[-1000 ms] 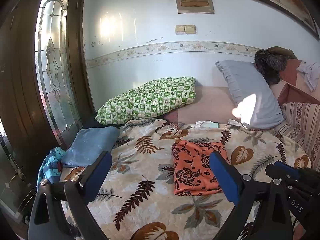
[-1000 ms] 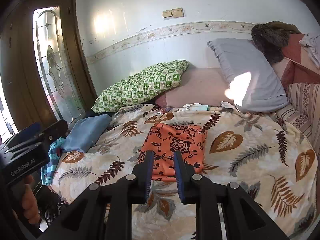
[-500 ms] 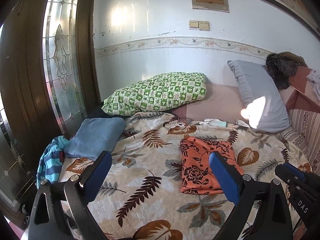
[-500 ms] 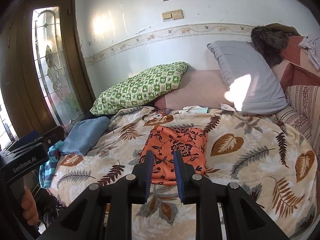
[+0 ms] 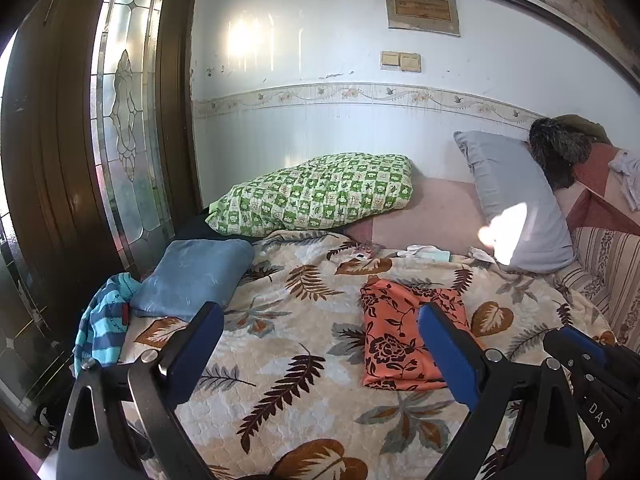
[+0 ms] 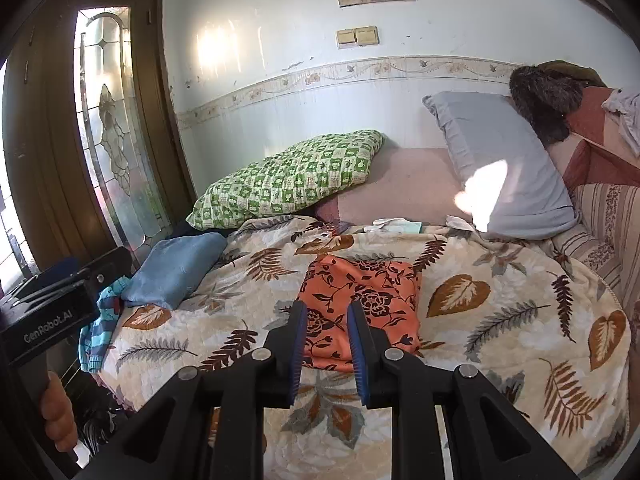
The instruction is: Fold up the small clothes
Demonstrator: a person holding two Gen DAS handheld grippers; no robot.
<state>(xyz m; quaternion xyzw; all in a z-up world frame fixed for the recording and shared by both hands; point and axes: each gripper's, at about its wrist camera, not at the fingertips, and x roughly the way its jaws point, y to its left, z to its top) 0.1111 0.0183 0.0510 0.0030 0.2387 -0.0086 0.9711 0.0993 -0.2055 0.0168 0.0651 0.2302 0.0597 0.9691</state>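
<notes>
We hold the left gripper (image 5: 320, 344) above the leaf-print bedspread (image 5: 288, 360) with its jaws wide apart and empty. The right gripper (image 6: 326, 344) has its jaws narrowly apart, gripping nothing. The folded orange floral garment (image 6: 360, 300) lies flat on the bedspread, beyond both grippers, untouched.

Bed cover (image 5: 304, 344): quilted cloth, matt, stitched texture under a leaf print; the folded orange garment (image 5: 400, 344) on it is thin, smooth floral cloth. Door (image 5: 52, 184): dark glossy wood with leaded textured glass. Left gripper (image 5: 320, 340): matt black plastic, blue pads, bright metal pins.
</notes>
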